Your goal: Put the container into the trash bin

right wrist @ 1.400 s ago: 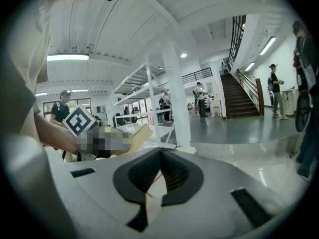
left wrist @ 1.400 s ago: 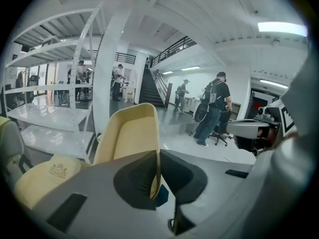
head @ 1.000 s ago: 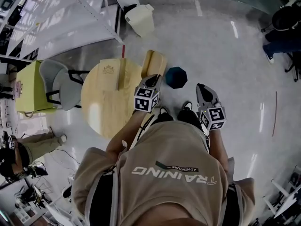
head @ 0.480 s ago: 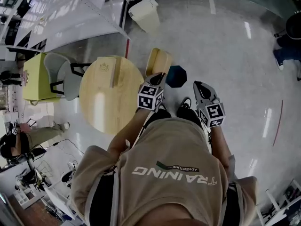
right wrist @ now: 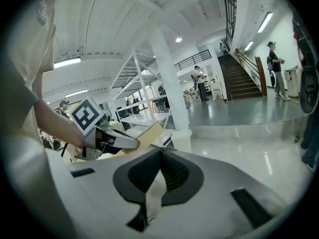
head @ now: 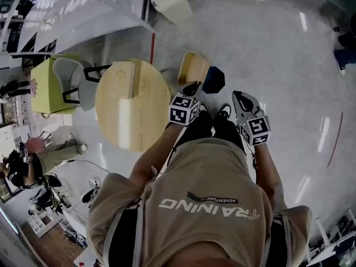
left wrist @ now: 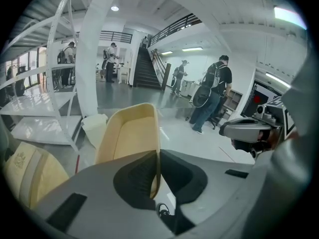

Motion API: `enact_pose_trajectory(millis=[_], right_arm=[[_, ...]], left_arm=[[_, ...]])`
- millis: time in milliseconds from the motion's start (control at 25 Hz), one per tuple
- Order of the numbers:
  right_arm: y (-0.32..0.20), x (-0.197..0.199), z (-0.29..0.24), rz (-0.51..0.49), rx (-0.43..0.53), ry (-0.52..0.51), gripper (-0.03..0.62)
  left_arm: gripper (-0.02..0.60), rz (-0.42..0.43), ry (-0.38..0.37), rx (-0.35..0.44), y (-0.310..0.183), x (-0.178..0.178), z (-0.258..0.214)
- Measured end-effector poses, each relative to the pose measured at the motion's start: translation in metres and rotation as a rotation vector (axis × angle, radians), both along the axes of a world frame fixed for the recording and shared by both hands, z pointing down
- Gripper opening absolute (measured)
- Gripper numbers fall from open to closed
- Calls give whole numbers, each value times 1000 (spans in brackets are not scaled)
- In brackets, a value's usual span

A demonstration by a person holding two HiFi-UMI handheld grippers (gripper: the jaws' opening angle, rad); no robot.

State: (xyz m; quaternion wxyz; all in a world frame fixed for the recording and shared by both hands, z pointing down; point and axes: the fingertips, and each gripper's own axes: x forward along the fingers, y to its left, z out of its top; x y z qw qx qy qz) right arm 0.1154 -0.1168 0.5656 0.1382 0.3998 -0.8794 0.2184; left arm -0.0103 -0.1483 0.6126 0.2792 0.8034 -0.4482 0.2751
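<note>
Looking down from the head view, we saw the left hand-held gripper [head: 192, 87] clamped on the tan container [head: 193, 68], held out in front of the person's body over the pale floor [head: 267, 43]. In the left gripper view the two dark pads of that hand-held gripper [left wrist: 156, 169] were pressed on either side of one thin side wall of the container [left wrist: 128, 133], with the rest of the shallow, round-cornered shell standing up and away from the jaws, its hollow side facing the camera.

A dark bin [head: 214, 79] with a many-sided outline stood on the floor just ahead of the person's shoes [head: 223, 112]. The container sat just left of it in the head view, their outlines meeting, but we could not tell how far above the bin it hung.

The right hand-held gripper [head: 240, 97] was out to the right of the bin and well apart from the container. In its own view the jaws of this hand-held gripper [right wrist: 160, 152] were drawn together with nothing between them, and beyond them we could see the left hand-held gripper [right wrist: 130, 143] with its marker cube and a corner of the container [right wrist: 151, 132].

A round wooden tabletop [head: 130, 104] lay to the left, with a grey chair [head: 69, 85] and a yellow-green cabinet [head: 47, 85] beyond it. A white bin [head: 172, 1] stood farther ahead on the floor.
</note>
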Motion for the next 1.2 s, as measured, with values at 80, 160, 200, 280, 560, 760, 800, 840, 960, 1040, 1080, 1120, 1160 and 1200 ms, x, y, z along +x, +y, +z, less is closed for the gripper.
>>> enact_pose_trajectory(millis=[80, 160, 200, 280, 560, 760, 800, 840, 960, 1040, 1080, 1120, 1160, 1200], right_arm=[[-4, -1, 7, 5, -8, 7, -2], [-8, -3, 17, -2, -13, 27, -2], [-10, -4, 25, -13, -15, 45, -2], [-15, -8, 49, -50, -19, 97, -2], [-12, -22, 151, -141, -88, 186, -2], [-19, -28, 226, -176, -128, 217, -2], [-22, -29, 239, -179, -140, 214, -2], [-25, -30, 253, -183, -152, 210, -2], [-32, -31, 294, -204, -180, 208, -2], [-33, -33, 320, -237, -180, 225, -2], [-33, -35, 331, -254, -177, 234, -2], [-33, -37, 342, -267, -178, 237, -2], [-34, -38, 353, -273, -182, 238, -2], [-35, -38, 364, -275, -187, 238, -2]], left_arm=[[20, 15, -2, -27, -1, 3, 15], [20, 34, -8, -60, -1, 5, 34], [20, 40, -12, -77, -3, 5, 46], [20, 30, -14, -116, -10, 6, 75], [20, 2, -25, -230, -29, 11, 174], [20, 19, -59, -320, -28, 10, 257], [20, 23, -67, -338, -26, 10, 273], [20, 28, -72, -353, -26, 11, 290], [20, 45, -74, -381, -26, 16, 335], [20, 51, -76, -404, -24, 17, 363], [20, 54, -79, -417, -23, 17, 378], [20, 57, -83, -430, -22, 18, 392], [20, 61, -86, -441, -21, 19, 406], [20, 62, -87, -451, -21, 21, 419]])
